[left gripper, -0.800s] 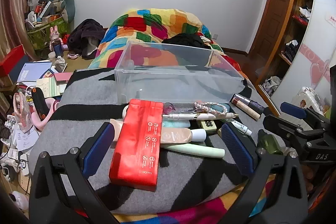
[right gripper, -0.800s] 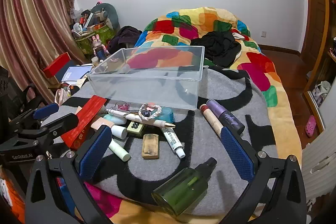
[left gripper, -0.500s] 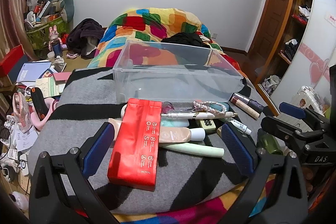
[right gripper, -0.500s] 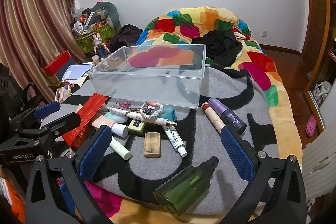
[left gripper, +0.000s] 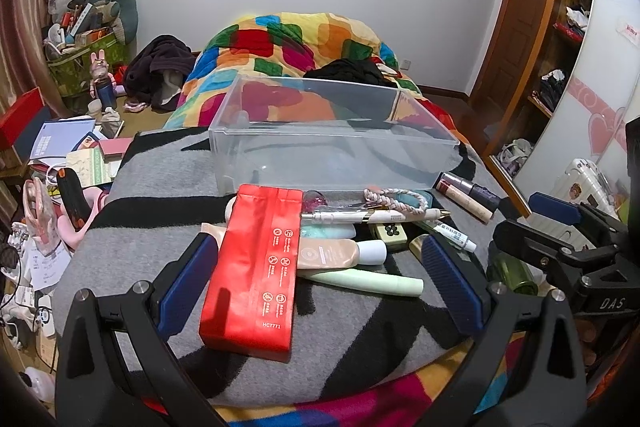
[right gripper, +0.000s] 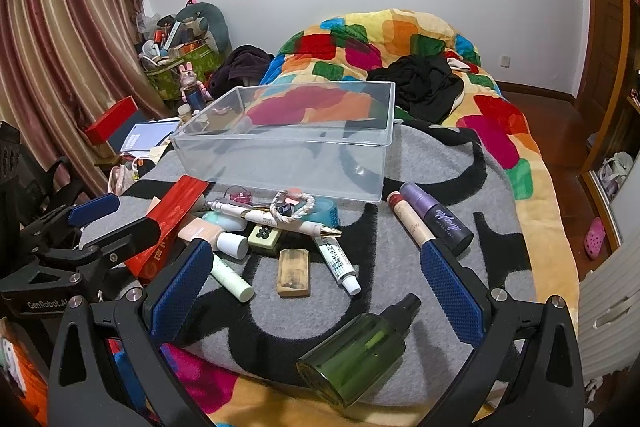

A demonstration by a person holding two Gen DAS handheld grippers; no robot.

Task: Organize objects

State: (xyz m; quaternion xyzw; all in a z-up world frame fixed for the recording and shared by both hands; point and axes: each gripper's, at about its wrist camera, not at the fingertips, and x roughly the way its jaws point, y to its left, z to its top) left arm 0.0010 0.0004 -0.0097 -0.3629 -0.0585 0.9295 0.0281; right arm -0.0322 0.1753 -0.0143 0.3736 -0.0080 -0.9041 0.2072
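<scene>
Partly hidden: a peach tube (left gripper: 326,254) and a teal item are lying tucked under the red box (left gripper: 256,267); the green bottle (left gripper: 514,273) is showing only as a sliver behind the right tool in the left view. Print on the small white tube (right gripper: 338,261) is too small to read. Left tool (left gripper: 320,283) is standing spread wide, gripping nothing, the red box lying between its pads. Right tool (right gripper: 316,291) is likewise spread and gripping nothing, the green bottle (right gripper: 356,349) lying just below it. Beyond both, the clear bin (right gripper: 288,147) is sitting on the grey blanket (right gripper: 440,163) on the bed.
</scene>
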